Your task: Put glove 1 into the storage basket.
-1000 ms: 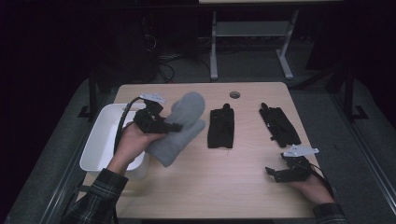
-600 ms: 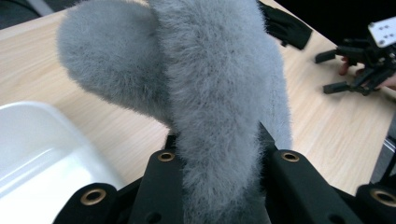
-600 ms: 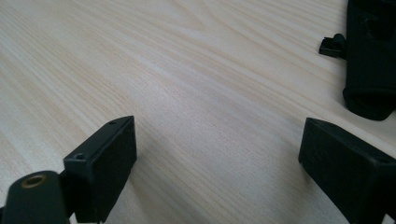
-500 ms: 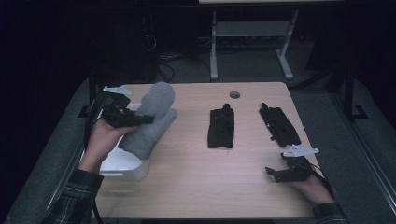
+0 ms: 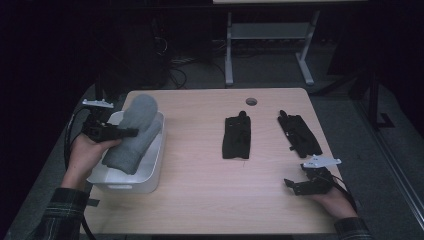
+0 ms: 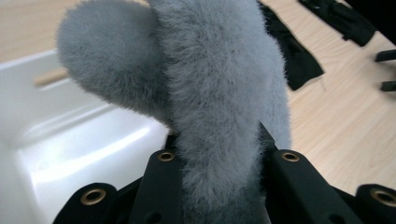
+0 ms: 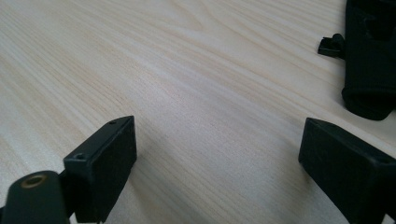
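My left gripper [image 6: 219, 163] clamps the grey mitten [image 5: 134, 132] over the white tub [image 5: 150, 175], probably for dropping; right gripper [image 5: 295, 186] rests open.

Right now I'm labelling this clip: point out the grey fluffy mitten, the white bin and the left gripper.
grey fluffy mitten [image 5: 137, 117], high view, upper body.
white bin [image 5: 152, 165], high view, right wall.
left gripper [image 5: 131, 132], high view, between its fingertips.

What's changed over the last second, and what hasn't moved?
The left gripper, shut on the grey fuzzy mitten, carried it leftward from the tabletop to over the white bin. The right gripper, jaws open, and both black gloves stayed put.
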`<state>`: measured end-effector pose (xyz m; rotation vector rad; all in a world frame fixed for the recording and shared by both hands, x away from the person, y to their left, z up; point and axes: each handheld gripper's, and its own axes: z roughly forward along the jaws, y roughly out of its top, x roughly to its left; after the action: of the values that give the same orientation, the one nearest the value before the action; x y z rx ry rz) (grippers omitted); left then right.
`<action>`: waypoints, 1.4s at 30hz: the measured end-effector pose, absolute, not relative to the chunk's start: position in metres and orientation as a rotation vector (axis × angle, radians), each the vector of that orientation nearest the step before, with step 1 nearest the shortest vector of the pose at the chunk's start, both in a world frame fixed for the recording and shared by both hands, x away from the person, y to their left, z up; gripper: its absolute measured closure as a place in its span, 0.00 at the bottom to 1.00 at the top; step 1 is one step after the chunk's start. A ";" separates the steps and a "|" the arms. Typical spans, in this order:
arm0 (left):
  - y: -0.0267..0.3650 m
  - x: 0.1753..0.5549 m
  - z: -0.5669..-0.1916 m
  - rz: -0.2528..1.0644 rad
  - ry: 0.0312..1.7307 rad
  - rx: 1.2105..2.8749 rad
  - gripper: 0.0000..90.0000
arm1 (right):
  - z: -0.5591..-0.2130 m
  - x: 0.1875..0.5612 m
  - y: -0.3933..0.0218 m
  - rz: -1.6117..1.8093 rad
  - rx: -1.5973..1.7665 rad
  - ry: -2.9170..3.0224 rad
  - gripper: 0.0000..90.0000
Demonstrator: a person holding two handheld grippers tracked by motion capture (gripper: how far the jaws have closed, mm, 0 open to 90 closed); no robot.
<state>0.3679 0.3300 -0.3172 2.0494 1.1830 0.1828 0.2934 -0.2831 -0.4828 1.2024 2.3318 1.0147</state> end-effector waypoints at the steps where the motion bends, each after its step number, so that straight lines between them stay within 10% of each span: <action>1: 0.333 0.369 -0.321 0.178 1.192 2.056 0.80 | -0.483 0.293 -0.283 1.015 1.203 2.331 0.12; 26: 0.339 0.402 -0.406 0.081 1.332 2.218 0.77 | -0.483 0.293 -0.283 1.012 1.210 2.327 0.12; 42: 0.345 0.401 -0.408 0.239 1.375 2.192 0.29 | -0.483 0.293 -0.283 1.012 1.211 2.327 0.12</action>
<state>0.4013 0.3449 -0.4079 2.1924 1.3748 0.2393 0.2934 -0.2832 -0.4827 1.2106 2.3272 1.0124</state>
